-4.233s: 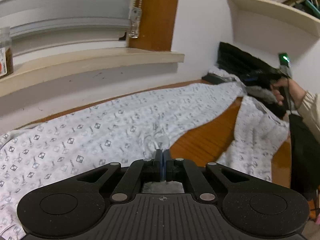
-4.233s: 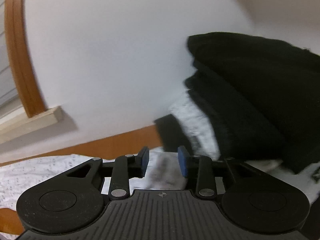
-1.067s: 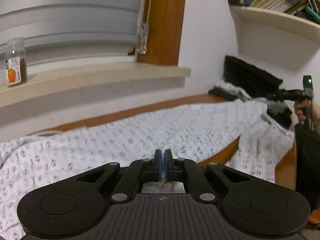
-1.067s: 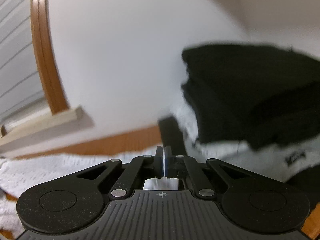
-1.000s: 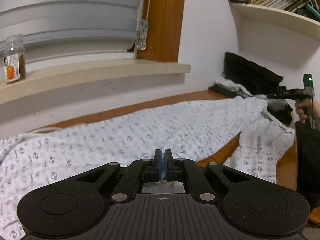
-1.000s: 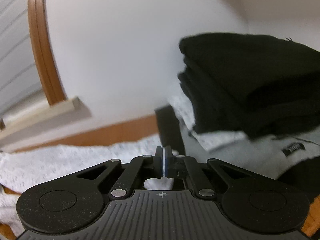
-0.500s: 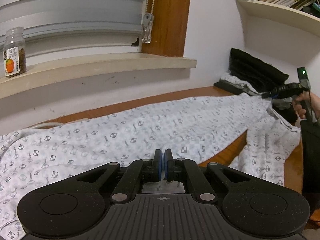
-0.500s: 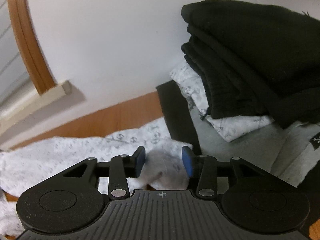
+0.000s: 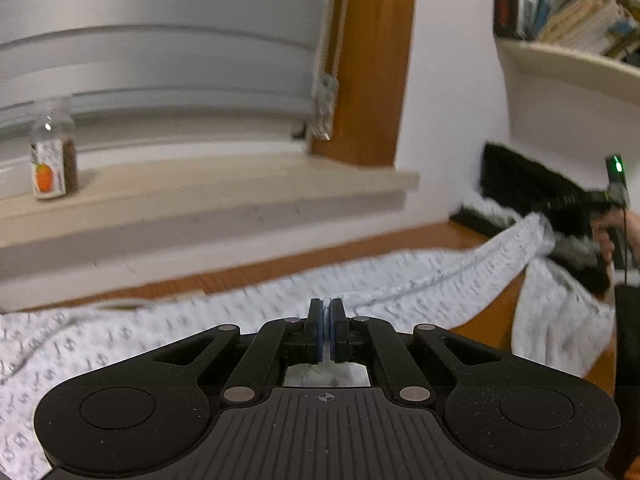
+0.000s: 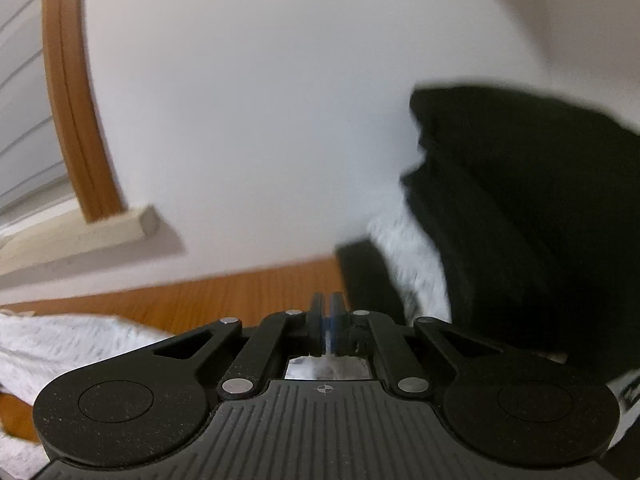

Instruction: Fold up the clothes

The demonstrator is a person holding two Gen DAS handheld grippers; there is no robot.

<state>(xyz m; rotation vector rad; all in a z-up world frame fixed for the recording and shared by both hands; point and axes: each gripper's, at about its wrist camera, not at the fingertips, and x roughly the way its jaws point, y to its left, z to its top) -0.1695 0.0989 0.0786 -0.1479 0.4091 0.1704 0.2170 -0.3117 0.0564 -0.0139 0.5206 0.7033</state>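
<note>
Right claw, wide half a second ago, now pinches the far-right end of the patterned garment. Left claw stays clamped on its near edge. Cloth stretched over worktop; likely ready to fold.

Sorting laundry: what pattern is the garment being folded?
White fabric garment with small dark repeated motifs, clearest in left wrist view.

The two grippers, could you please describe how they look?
The left gripper and right gripper match: speckled matte black bodies with ribbed centres, round side discs, silver pivot pins, a small crosshair mark and blue finger pads. From the left view, the right one carries a green light.
</note>
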